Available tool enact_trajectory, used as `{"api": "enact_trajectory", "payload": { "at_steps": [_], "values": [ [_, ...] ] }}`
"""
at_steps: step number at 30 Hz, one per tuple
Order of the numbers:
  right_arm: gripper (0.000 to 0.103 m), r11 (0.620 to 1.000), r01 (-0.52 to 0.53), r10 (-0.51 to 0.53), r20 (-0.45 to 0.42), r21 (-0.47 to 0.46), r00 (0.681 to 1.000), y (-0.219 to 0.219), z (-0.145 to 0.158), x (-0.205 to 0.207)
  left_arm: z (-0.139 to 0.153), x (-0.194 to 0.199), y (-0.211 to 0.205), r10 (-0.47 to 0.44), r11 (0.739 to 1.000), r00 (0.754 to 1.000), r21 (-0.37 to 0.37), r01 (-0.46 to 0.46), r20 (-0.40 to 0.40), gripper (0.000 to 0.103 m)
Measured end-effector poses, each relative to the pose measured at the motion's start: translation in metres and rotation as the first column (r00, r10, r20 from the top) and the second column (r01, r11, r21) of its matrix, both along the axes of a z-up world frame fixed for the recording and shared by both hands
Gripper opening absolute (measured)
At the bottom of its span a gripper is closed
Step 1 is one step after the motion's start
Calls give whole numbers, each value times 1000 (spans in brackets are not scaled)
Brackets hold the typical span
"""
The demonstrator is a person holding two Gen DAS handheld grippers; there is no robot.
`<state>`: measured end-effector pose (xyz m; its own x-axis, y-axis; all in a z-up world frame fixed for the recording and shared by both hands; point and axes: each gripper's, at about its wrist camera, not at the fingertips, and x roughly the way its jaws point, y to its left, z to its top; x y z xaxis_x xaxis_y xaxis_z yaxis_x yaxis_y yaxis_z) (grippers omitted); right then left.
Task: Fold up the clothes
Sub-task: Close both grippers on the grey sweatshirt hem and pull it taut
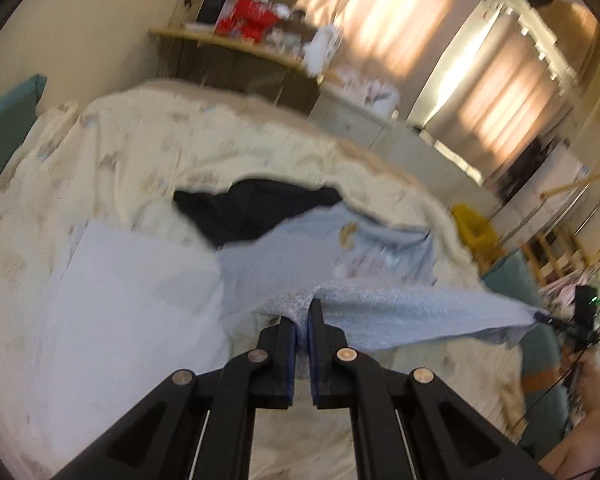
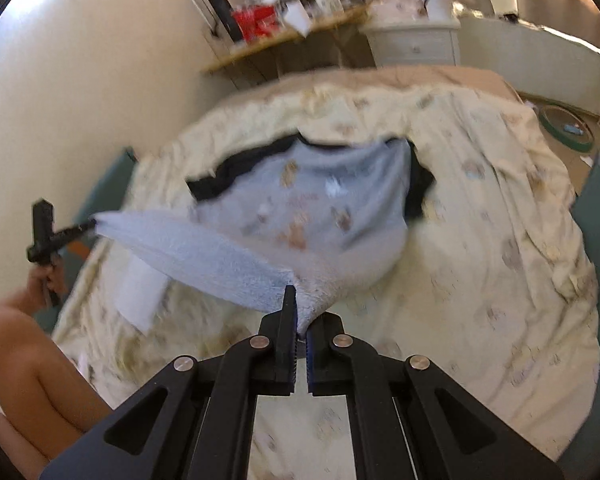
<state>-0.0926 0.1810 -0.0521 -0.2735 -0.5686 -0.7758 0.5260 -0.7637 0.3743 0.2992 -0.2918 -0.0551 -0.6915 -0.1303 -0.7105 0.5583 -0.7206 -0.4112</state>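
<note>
Blue garment (image 2: 320, 208) taut between left claw (image 1: 302, 320) and right claw (image 2: 300, 312)

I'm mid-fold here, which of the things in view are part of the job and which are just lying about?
In the job:
- light blue garment, hem stretched between both grippers
- left gripper, jaws shut on the hem
- right gripper, jaws shut on the hem
- dark garment under it, probably next
- folded pale blue piece

Lying about:
- cream bedspread
- cluttered shelf
- white drawer unit

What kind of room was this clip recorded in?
Most likely a bedroom in a home: a bed under a cream printed duvet, a white chest of drawers by the wall, and long curtains over a window.
</note>
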Motion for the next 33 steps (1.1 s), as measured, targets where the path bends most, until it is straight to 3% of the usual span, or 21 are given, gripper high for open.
{"api": "enact_trajectory", "payload": {
  "at_steps": [4,7,10,15,19,20,21,26,29,33],
  "values": [
    [2,997,-27,21,89,74,996,7,-45,10,-23,16,9,33,999,999,40,-33,-1,5],
    [3,993,11,-28,143,119,989,25,-81,2,-30,16,16,43,998,999,33,-44,15,5],
    [4,973,-7,-30,157,231,987,38,-113,-5,-32,1,20,8,1000,999,25,-9,51,5],
    [5,976,14,-61,208,220,976,67,-144,-5,-30,-22,30,-41,999,996,-8,42,83,5],
    [12,979,57,-90,169,196,982,83,-144,4,-35,-22,25,-13,1000,995,-6,14,97,5],
    [24,980,53,-83,154,194,985,84,-144,8,-37,-21,23,-6,1000,995,1,6,99,5],
    [28,980,43,-72,140,195,988,83,-145,13,-38,-20,21,0,1000,995,8,-1,102,5],
    [28,967,-32,6,106,253,994,56,-162,40,-39,-19,24,-9,1000,992,-7,10,126,5],
    [28,927,-79,72,33,368,997,37,-178,54,-36,-18,26,-14,1000,991,-17,16,132,5],
    [28,897,-88,96,1,432,995,26,-204,56,-33,-15,29,-16,1000,990,-22,19,139,5]
  ]
}}
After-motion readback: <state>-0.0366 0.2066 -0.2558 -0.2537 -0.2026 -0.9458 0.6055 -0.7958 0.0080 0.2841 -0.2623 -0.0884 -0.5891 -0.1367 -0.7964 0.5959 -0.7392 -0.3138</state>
